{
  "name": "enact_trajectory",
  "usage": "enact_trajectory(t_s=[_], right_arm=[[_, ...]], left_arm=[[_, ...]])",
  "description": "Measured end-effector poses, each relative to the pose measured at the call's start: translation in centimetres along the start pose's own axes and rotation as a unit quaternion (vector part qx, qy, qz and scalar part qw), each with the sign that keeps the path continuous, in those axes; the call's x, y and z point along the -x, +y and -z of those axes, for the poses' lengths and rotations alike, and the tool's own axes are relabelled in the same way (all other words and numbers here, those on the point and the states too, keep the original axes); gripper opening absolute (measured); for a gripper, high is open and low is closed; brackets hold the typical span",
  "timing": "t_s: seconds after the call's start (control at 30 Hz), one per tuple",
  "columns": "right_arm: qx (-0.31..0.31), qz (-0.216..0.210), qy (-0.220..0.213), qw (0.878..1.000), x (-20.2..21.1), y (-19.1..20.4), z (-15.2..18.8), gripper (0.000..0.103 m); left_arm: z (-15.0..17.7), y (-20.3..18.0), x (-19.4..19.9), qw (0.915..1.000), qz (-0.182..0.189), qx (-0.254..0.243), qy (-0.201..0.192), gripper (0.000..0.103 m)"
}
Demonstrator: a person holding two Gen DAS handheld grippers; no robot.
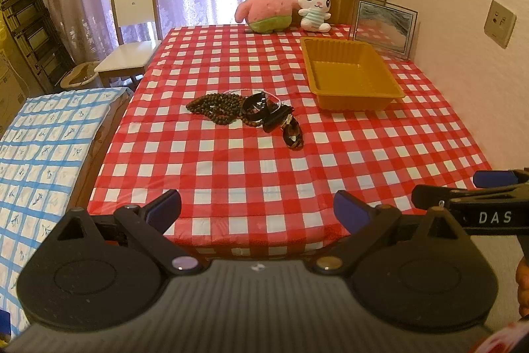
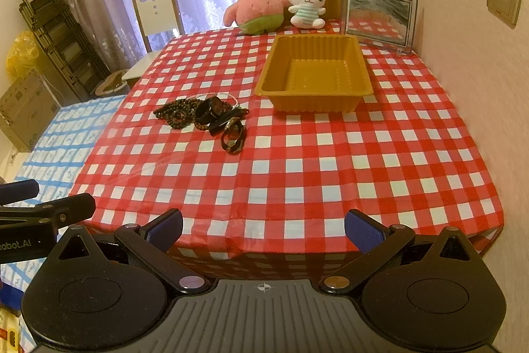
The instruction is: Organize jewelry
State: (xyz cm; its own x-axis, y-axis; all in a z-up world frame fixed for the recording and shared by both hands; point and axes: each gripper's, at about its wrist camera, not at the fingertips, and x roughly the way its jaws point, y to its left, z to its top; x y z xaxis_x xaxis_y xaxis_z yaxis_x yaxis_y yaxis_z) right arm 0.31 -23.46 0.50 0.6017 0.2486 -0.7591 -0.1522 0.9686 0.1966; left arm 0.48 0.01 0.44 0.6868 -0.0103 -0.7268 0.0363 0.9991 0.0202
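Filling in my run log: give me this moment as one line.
stage: start | left gripper: open, empty | right gripper: open, empty | jewelry pile: on tablecloth, untouched | yellow tray: empty

In the right wrist view, the right gripper (image 2: pixel 263 230) fills the bottom of the frame, its blue-padded jaws spread wide with nothing between them, above the near edge of a red-and-white checked tablecloth (image 2: pixel 297 161). Left of centre lies a tangled heap of jewelry (image 2: pixel 206 116): dark bead strands, black bands and a brown chain bracelet. An empty orange tray (image 2: pixel 314 91) sits just right of it, apart. The left gripper (image 2: pixel 39 214) pokes in at lower left.
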Motion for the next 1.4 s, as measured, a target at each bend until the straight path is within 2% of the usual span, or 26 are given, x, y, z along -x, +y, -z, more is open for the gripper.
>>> enact_trajectory(t_s=[1.4], right_arm=[[0.002, 0.001, -0.001, 1.0, -0.47, 0.05, -0.46, 0.103]], left_arm=[[0.09, 0.03, 0.01, 1.0, 0.0, 0.001, -0.001, 0.098]])
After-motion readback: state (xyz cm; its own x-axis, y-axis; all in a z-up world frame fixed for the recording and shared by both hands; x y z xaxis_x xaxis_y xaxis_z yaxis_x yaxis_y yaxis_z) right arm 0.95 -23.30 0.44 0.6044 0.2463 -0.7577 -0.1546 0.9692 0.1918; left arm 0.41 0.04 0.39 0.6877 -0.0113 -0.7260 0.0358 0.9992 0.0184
